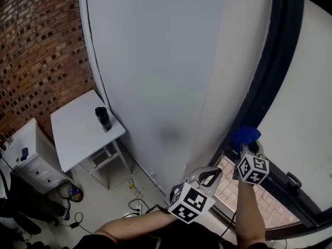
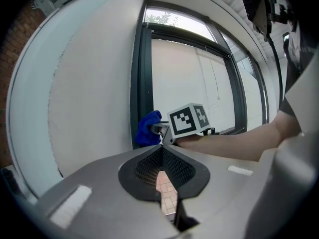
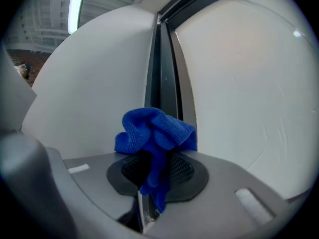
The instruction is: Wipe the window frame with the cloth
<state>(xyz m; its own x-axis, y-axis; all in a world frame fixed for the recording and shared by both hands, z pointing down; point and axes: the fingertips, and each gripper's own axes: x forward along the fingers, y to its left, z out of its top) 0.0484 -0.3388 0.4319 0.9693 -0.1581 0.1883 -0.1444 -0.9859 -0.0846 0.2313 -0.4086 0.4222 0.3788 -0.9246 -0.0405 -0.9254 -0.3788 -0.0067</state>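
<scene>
A dark window frame (image 1: 275,51) runs up beside a white wall panel (image 1: 155,61). My right gripper (image 1: 248,145) is shut on a bunched blue cloth (image 1: 245,135) that sits against the lower part of the frame. In the right gripper view the cloth (image 3: 154,131) bulges over the jaws and hangs down between them, with the frame (image 3: 162,68) straight ahead. My left gripper (image 1: 211,174) hangs lower and to the left, shut and holding nothing. Its own view looks past its tips (image 2: 162,151) at the cloth (image 2: 148,128) and the frame (image 2: 141,83).
A white table (image 1: 78,134) with a dark bottle (image 1: 103,118) stands at the left by a brick wall (image 1: 36,45). A white drawer unit (image 1: 26,154) and floor cables (image 1: 136,201) lie below. A window handle (image 1: 294,180) juts out at lower right.
</scene>
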